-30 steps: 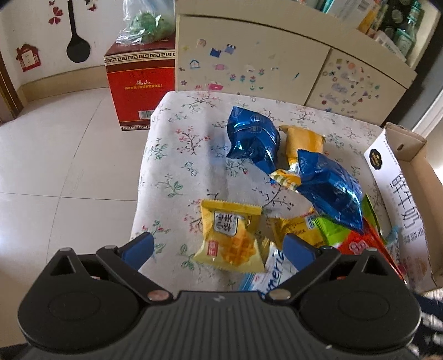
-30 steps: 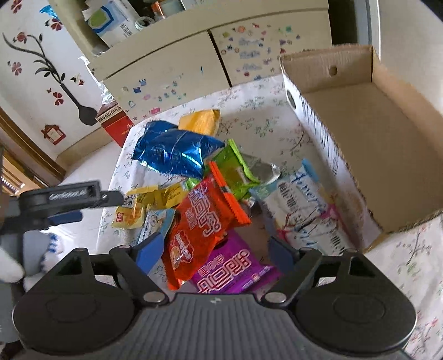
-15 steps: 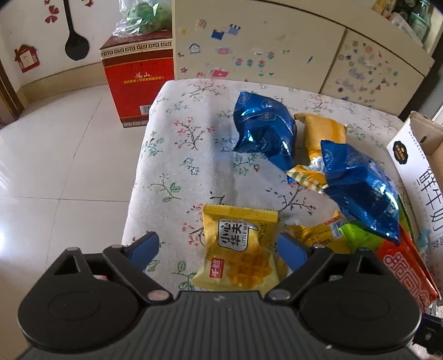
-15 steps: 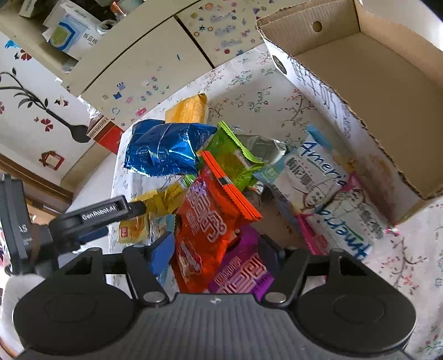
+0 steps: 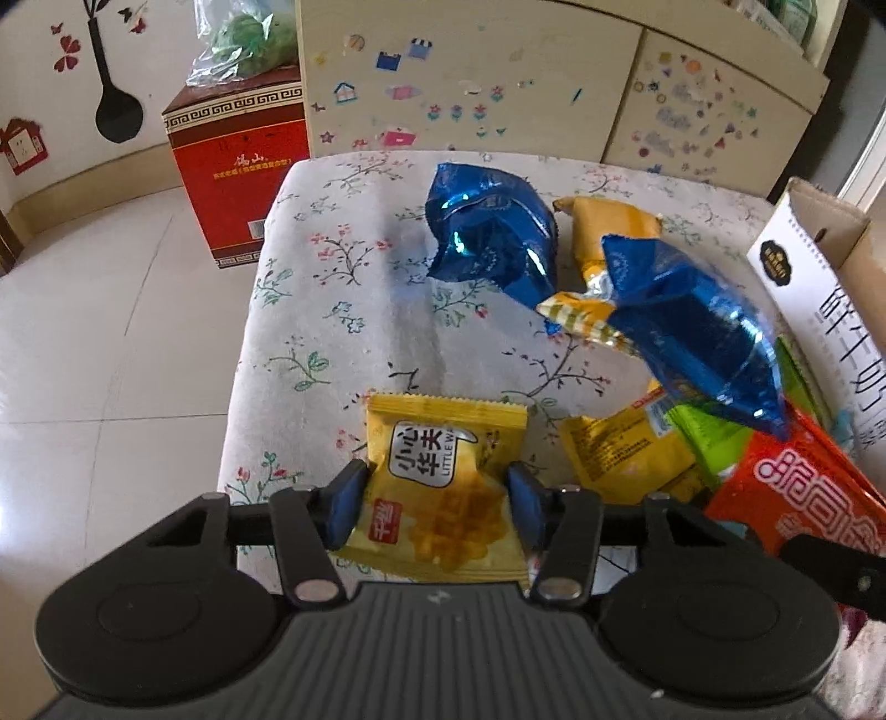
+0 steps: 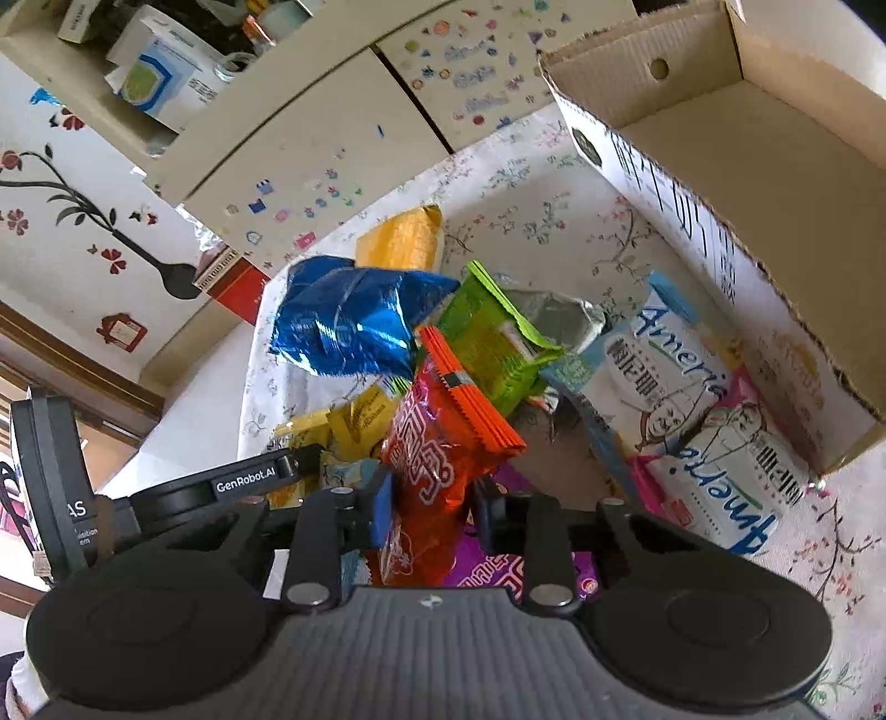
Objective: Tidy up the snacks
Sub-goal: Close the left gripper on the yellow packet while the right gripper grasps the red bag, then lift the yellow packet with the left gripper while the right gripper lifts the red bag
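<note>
A cream cabinet [image 5: 470,83] dotted with small stickers stands along the far edge of the flowered tablecloth [image 5: 332,277]. On its top sit boxes [image 6: 160,72] and jars. Pale glossy floor tiles [image 5: 111,332] spread past the cloth's left edge, catching daylight. A red carton [image 5: 238,166] stands on the floor against the cabinet, a clear bag of greens [image 5: 243,44] on top. Flower decals [image 6: 61,210] mark the white wall.
</note>
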`<state>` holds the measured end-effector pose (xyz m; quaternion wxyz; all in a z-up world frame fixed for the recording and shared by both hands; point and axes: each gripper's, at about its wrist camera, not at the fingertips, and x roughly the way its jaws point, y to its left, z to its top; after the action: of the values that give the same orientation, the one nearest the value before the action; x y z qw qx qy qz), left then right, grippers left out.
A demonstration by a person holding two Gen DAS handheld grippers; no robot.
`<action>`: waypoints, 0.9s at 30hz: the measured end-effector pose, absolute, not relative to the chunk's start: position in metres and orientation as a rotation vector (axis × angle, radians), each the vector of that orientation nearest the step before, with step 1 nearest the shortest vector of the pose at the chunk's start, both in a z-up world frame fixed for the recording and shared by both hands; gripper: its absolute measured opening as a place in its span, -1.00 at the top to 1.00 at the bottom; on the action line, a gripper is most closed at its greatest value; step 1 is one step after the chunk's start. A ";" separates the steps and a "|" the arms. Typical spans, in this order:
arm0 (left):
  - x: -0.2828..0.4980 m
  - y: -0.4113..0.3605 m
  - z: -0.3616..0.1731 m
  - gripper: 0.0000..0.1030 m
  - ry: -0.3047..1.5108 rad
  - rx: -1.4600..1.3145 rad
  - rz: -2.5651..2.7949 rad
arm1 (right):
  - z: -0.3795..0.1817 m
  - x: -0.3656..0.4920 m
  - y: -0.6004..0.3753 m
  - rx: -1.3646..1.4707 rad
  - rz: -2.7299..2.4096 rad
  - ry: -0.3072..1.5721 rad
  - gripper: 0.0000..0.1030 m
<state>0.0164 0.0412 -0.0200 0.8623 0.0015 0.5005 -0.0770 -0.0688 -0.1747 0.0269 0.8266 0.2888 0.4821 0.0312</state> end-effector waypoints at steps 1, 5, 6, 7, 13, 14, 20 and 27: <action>0.016 0.042 -0.019 -0.03 1.045 -0.004 -0.165 | 0.028 -0.069 -0.175 0.610 0.065 1.016 0.35; 0.012 0.045 -0.012 -0.02 1.018 -0.021 -0.174 | 0.034 -0.071 -0.179 0.625 0.077 0.989 0.42; 0.011 0.046 -0.010 -0.02 1.011 -0.026 -0.177 | 0.036 -0.072 -0.180 0.622 0.080 0.981 0.47; 0.011 0.047 -0.009 -0.02 1.007 -0.033 -0.179 | 0.038 -0.072 -0.180 0.614 0.081 0.975 0.52; 0.006 0.048 -0.003 -0.01 0.986 -0.055 -0.201 | 0.041 -0.072 -0.180 0.597 0.078 0.963 0.53; 0.005 0.048 -0.002 -0.01 0.985 -0.060 -0.203 | 0.041 -0.072 -0.180 0.601 0.077 0.964 0.53; 0.001 0.049 0.005 -0.01 0.968 -0.059 -0.200 | 0.047 -0.072 -0.181 0.591 0.088 0.941 0.53; -0.010 0.046 0.028 0.00 0.897 -0.055 -0.230 | 0.054 -0.074 -0.183 0.580 0.095 0.911 0.54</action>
<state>-0.0103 0.0459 0.0285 0.8943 -0.0267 0.4326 -0.1111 -0.0741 -0.1831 0.0540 0.8567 0.2759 0.4336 0.0450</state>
